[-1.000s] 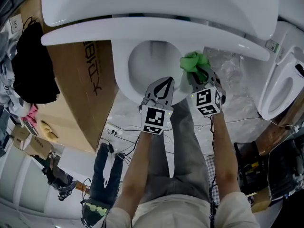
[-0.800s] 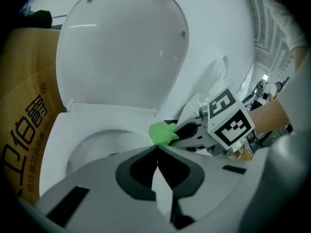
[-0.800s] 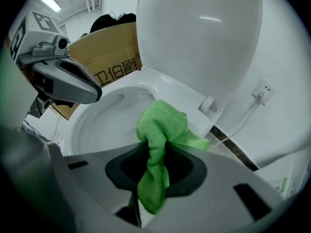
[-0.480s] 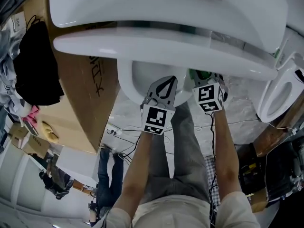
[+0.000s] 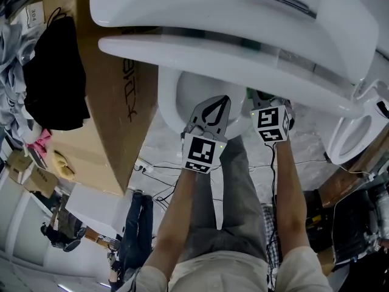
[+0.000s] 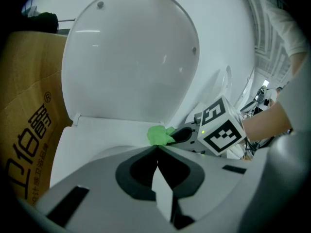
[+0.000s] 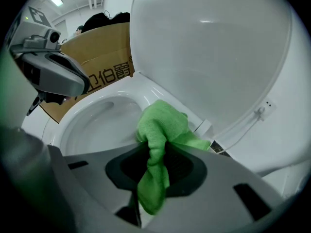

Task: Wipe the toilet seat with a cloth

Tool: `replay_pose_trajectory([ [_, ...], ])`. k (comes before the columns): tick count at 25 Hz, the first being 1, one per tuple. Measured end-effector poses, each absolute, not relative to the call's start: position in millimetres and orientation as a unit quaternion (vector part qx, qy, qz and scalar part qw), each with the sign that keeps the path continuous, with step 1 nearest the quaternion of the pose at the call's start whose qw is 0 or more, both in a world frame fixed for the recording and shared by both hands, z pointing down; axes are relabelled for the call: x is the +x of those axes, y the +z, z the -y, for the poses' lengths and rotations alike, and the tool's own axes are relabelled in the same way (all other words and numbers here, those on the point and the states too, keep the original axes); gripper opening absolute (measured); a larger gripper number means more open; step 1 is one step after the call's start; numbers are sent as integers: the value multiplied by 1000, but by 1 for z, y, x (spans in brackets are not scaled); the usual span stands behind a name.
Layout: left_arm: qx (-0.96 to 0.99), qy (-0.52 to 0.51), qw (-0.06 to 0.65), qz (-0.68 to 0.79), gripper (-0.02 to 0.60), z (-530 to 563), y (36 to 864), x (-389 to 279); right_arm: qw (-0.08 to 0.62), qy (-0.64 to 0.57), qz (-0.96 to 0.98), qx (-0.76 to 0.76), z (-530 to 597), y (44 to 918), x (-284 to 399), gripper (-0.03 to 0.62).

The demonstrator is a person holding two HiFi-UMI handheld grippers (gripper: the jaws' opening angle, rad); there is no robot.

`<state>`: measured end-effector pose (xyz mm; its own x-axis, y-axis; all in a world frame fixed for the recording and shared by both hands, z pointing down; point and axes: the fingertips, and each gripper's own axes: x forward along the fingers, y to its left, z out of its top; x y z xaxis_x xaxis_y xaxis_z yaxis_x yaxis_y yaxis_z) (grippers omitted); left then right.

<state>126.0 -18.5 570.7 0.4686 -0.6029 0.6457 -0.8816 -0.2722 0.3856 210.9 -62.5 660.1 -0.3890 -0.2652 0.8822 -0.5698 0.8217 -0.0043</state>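
The cloth (image 7: 160, 130) is a green wad bunched just ahead of your right gripper (image 7: 154, 152), whose jaws are closed hard on its middle. A tail of fabric hangs back through them toward you. That grip puts a soft pad out in front, so fabric rather than jaw should meet the surface.

Under and just beyond the wad lies the toilet seat (image 7: 141, 84), the flat white ring round the bowl (image 7: 102, 115). I judge it to be the seat because the panel standing upright past your tips is solid. That makes the panel the lid (image 6: 131, 57), raised to leave the ring bare for wiping. The wad sits at the ring's back right part, close to the hinge. From the left gripper view it looks to rest on the white surface, though I cannot be sure it presses down.

Your left gripper (image 6: 156, 149) is to the right gripper's left, over the near edge of the bowl. Its jaws are closed to a point with nothing between them. It appears to have no job here and is parked clear of the path the cloth will sweep.

Off to the left gripper's left stands a cardboard box (image 5: 115, 102), close beside the toilet. Mind it if you carry the wipe round to that side. The ring's left and near parts look yet to be covered.
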Motion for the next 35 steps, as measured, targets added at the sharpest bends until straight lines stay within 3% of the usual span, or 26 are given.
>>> replay_pose_trajectory([
  [35, 735, 149, 363, 553, 12, 12, 564, 33, 493, 105, 826, 252, 104, 652, 126, 97],
])
